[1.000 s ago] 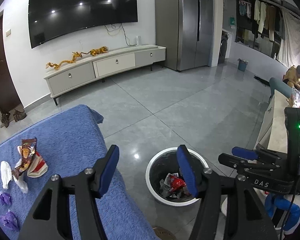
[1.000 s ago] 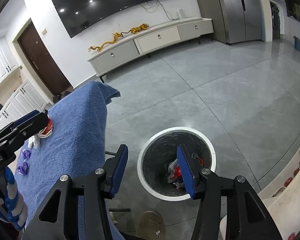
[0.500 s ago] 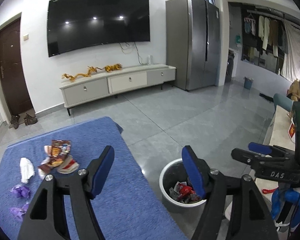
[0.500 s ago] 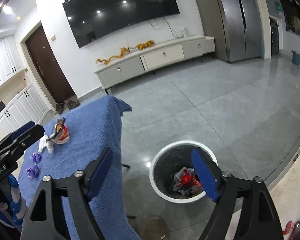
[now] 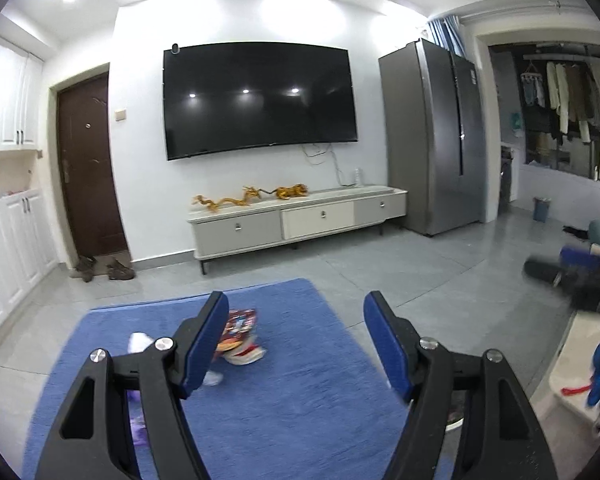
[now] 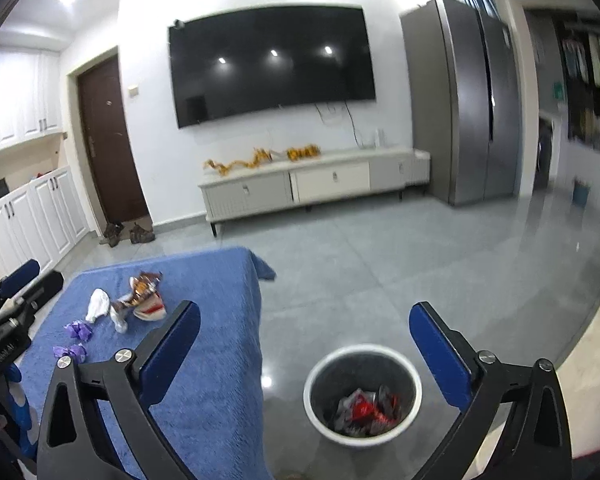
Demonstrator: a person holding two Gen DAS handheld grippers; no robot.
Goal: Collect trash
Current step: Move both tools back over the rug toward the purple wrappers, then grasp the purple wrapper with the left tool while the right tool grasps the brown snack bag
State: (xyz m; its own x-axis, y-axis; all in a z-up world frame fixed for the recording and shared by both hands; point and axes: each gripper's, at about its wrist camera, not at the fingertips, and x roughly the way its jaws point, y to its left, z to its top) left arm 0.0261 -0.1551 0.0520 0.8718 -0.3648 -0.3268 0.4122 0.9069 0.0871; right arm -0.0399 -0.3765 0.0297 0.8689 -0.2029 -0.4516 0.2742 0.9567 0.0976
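Trash lies on a blue-towelled table (image 6: 204, 360): a red-brown snack wrapper (image 6: 142, 288), a white crumpled tissue (image 6: 98, 305) and purple wrappers (image 6: 78, 330). In the left wrist view the snack wrapper (image 5: 240, 328) lies just beyond my open, empty left gripper (image 5: 296, 340), with the tissue (image 5: 138, 342) to its left. A white-rimmed trash bin (image 6: 362, 394) with red and grey wrappers stands on the floor right of the table. My right gripper (image 6: 304, 344) is open wide and empty, above the bin and the table edge. The left gripper also shows in the right wrist view (image 6: 16, 292).
Grey tiled floor (image 6: 420, 264) stretches to a TV cabinet (image 5: 296, 224) under a wall TV. A steel fridge (image 5: 440, 136) stands at the right, a brown door (image 5: 88, 160) and white cabinets at the left. The right gripper blurs at the left view's right edge (image 5: 572, 276).
Both grippers tilted up and swung left, from over the bin toward the table. The right gripper's jaws opened wider. The bin left the left wrist view; the trash is now centred there.
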